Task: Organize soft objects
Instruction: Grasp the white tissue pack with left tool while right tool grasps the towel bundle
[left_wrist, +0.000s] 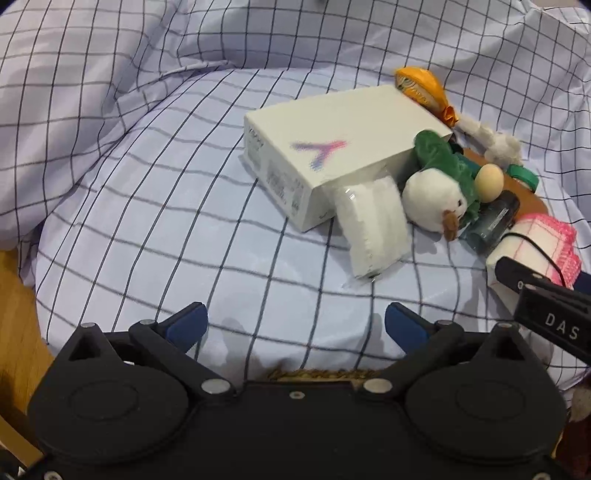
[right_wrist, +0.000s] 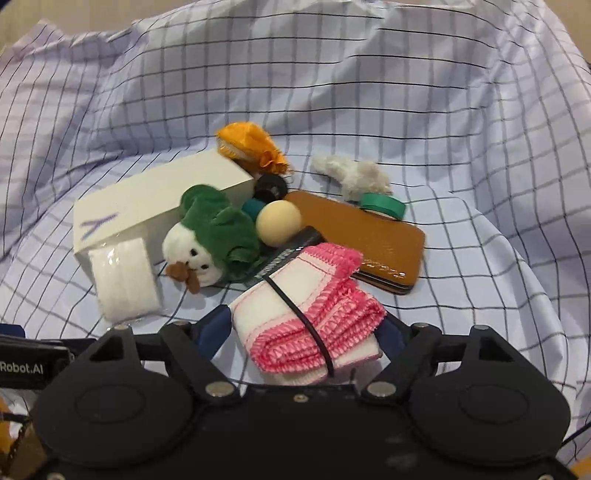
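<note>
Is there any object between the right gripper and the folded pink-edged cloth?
Nothing visible: the folded pink-edged cloth already lies between the fingers of the right gripper. Whether the pads press on it, I cannot tell.

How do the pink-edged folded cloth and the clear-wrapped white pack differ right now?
The folded cloth has pink stitched edging and a black band around it; the white pack is plain white under shiny clear wrap. The cloth sits between the fingers of the right claw; the pack is clear of both claws. The pack leans against the white box; the cloth lies apart from the box. Both are soft, white and roughly rectangular, on the checked sheet.
</note>
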